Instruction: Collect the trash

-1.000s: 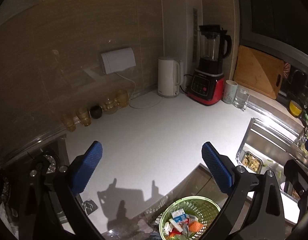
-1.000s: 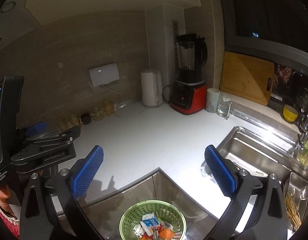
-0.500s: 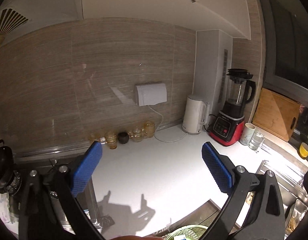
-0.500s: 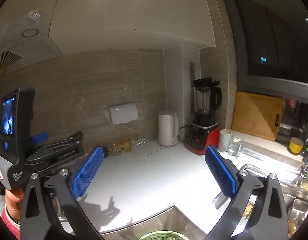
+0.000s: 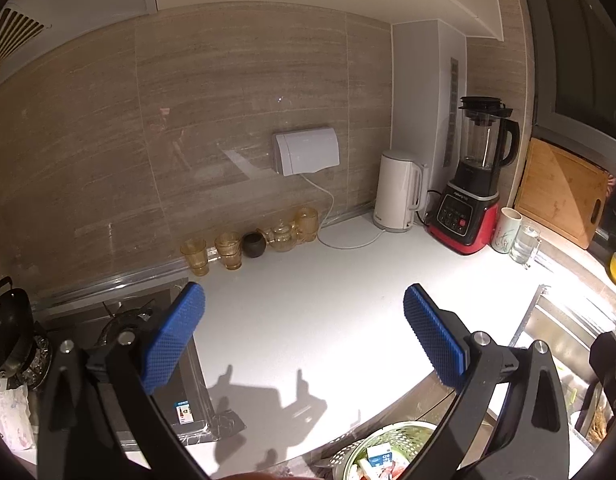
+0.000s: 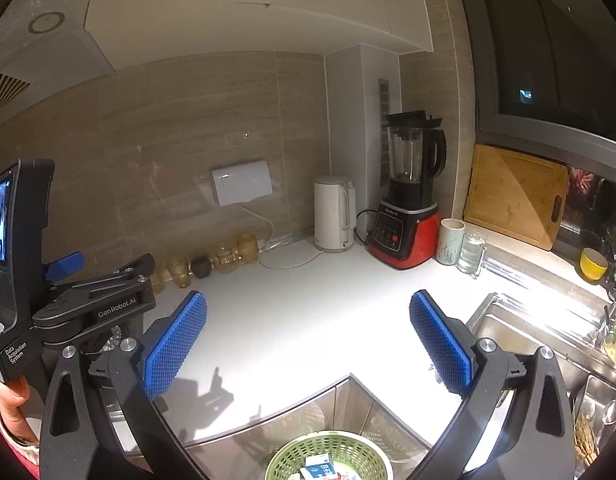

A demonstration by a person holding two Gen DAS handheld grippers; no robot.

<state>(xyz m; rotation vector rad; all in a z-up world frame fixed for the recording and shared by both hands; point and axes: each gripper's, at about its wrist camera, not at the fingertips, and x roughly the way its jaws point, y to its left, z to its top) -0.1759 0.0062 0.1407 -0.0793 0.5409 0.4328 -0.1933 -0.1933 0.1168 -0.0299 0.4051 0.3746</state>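
Note:
A green mesh basket holding trash, with a blue-and-white carton on top, sits below the counter's front edge; it also shows in the right wrist view. My left gripper is open and empty above the white counter. My right gripper is open and empty above the same counter. The left gripper's body shows at the left of the right wrist view.
A white kettle, a red-based blender, a cup and a glass mug stand at the back. Amber glasses line the wall. A stove is left, a steel sink right, a cutting board behind it.
Both grippers first tilted up so the basket almost left view, then tilted back down a little; the basket and its trash show again at the bottom. Both stayed open.

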